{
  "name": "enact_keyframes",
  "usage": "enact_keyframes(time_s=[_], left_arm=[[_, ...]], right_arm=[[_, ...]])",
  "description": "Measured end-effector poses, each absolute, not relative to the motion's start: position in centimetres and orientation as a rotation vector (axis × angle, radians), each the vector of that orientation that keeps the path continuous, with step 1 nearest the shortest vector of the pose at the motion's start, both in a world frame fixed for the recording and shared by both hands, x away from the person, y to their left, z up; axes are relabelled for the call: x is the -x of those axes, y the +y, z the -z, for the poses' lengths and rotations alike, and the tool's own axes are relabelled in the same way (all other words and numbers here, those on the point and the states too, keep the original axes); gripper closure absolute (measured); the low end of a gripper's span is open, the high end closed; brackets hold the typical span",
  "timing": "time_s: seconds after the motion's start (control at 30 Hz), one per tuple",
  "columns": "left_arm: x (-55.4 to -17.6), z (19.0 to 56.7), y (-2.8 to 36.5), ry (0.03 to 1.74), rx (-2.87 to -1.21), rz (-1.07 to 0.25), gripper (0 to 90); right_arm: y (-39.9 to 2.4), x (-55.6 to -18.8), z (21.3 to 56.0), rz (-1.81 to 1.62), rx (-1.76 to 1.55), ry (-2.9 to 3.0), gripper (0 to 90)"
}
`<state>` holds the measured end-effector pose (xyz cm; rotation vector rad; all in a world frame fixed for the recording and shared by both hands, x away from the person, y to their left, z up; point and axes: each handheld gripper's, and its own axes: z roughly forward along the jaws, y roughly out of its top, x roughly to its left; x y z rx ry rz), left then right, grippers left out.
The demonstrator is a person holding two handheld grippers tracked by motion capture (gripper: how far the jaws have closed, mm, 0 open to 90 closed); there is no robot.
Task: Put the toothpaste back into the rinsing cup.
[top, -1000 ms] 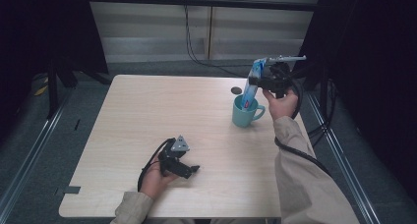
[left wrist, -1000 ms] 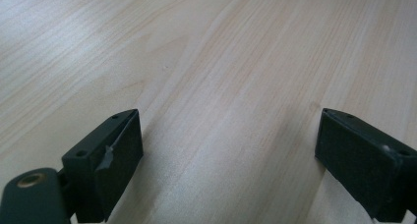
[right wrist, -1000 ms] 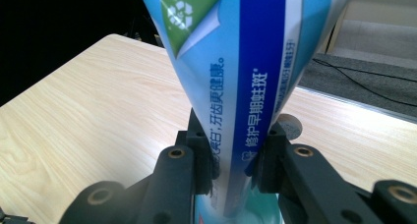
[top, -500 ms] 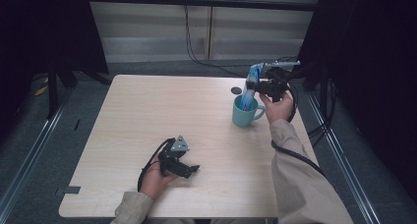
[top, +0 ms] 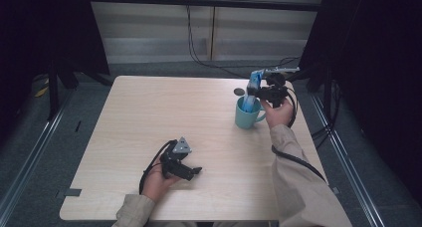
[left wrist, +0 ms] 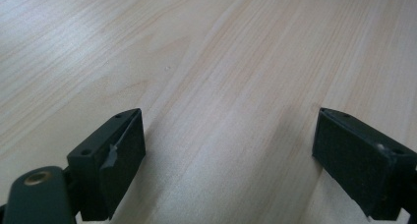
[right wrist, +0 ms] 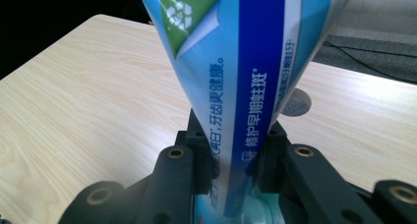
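Blue toothpaste tube (right wrist: 246, 76) pinched in R gripper (right wrist: 233, 160), seemingly inside teal mug (top: 247, 116); L gripper (left wrist: 228, 160) wide, empty.

— How many things are counted on the table (top: 149, 112)?
— One teal mug (top: 247, 115) and one blue toothpaste tube (right wrist: 241, 86), pinched between the fingers of the right gripper (right wrist: 236, 160).
— And grippers?
— Two are counted; nothing between the fingers of the left gripper (left wrist: 228, 155).

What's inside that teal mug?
The lower end of a blue toothpaste tube dips into the mug, held by the right gripper. The mug's bottom is hidden by the tube.
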<state>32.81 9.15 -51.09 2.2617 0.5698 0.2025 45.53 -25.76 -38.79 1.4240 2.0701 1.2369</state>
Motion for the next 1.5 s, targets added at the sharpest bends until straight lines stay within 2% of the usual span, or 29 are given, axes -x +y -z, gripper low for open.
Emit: enact_keyframes(time_s=[0.43,1.5], left_arm=[[-32.8,51.1,9.1,0.574,-2.256,-0.204,12.6],[-32.8,51.1,9.1,0.575,-2.257,-0.204,13.0]], right_arm=[[-25.9,-45.5,40.1,-1.223,-1.457,2.077,73.7],[-26.9,-45.5,40.4,-1.217,-1.514,2.048,71.1]])
